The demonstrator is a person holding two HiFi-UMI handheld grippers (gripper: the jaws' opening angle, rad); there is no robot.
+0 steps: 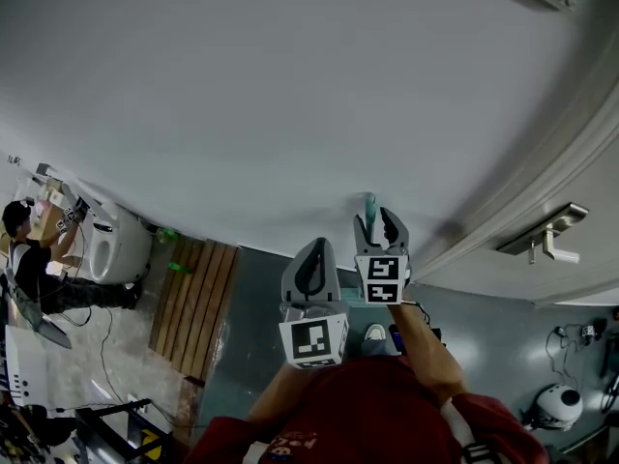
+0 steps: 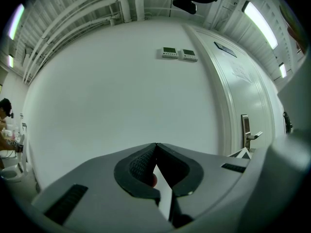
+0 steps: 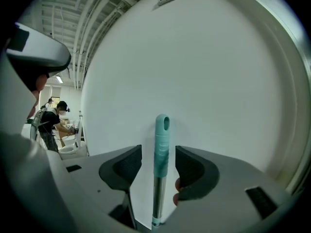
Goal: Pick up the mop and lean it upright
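The right claw (image 3: 158, 150) stands wide apart, with the mop handle (image 3: 162, 140) upright in the gap between its pads (image 3: 127, 168). Bare space shows on either side of the handle, so nothing is clamped. The teal grip end, with its hanging hole, rises just above the claw tips and appears to rest against the wall (image 3: 204, 67) straight ahead of the claw. That placement makes sense: the wall takes the handle's weight, so the claw need not. The steel part of the handle runs down below the claw and out of view. The mop head is not shown, so I cannot tell how it sits on the floor.

The left claw (image 2: 155, 145) is pressed together at the tips with nothing in it. It is held level beside the right one and a little behind it, facing the same wall and out of the way.

The leaning looks done. The risk is that drawing the right claw back could nudge the handle sideways along the smooth wall.
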